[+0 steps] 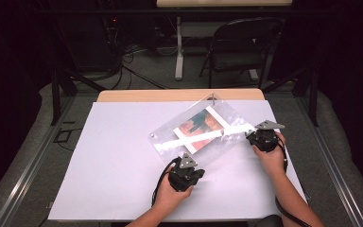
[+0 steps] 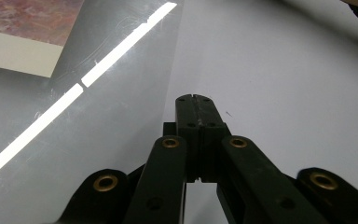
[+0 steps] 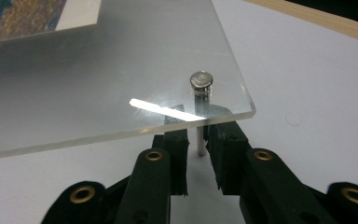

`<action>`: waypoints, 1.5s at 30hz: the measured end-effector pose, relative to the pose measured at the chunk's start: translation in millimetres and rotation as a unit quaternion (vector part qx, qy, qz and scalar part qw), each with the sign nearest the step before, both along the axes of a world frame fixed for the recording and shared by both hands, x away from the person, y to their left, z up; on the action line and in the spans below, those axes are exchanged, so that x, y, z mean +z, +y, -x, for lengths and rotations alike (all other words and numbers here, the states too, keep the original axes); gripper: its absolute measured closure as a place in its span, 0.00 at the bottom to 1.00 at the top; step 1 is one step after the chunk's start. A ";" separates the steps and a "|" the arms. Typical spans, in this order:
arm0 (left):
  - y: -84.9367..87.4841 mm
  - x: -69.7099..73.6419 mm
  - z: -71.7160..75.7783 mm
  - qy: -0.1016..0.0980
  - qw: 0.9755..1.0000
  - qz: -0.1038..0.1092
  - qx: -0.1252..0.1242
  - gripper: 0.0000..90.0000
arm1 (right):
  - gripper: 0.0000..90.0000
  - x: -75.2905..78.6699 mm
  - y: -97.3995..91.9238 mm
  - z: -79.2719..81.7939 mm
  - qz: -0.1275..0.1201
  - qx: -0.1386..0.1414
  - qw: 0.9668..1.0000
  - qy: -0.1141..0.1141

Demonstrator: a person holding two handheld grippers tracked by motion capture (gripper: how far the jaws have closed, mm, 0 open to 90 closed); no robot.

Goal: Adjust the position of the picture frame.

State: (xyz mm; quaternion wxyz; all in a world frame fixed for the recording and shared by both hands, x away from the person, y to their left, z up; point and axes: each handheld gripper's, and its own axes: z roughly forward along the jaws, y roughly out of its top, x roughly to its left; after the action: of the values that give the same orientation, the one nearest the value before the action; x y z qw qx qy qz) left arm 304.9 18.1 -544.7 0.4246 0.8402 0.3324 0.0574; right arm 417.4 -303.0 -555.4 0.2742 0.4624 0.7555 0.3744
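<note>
A clear acrylic plate (image 1: 170,138) lies at an angle on the white table cover (image 1: 118,161), with a red and blue picture (image 1: 199,126) under it. Small metal studs mark its corners (image 1: 213,98). My left gripper (image 1: 190,160) is at the plate's near edge; in the left gripper view its jaws (image 2: 196,99) are shut with nothing between them, beside the plate's edge (image 2: 121,116). My right gripper (image 1: 256,135) is at the plate's right corner. There its jaws (image 3: 197,133) flank the thin metal post (image 3: 199,143) below the capped stud (image 3: 201,80), with a slim gap showing.
The wooden table's far edge (image 1: 179,95) shows beyond the white cover. Behind the table are a black folding chair (image 1: 238,47), a white desk leg (image 1: 179,52) and cables on the floor (image 1: 132,71). Metal rails run along both sides.
</note>
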 end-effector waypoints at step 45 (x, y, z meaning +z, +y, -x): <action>-6.2 -2.3 1.7 0.015 0.999 -0.038 0.002 1.00 | 0.94 24.0 4.0 34.9 0.023 0.015 0.999 0.024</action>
State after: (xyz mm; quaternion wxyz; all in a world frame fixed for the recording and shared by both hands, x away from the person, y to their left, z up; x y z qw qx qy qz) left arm 303.3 11.9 -547.0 0.3867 0.8559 0.3383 0.0581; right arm 382.4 -299.0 -531.4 0.2613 0.4533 0.7770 0.3500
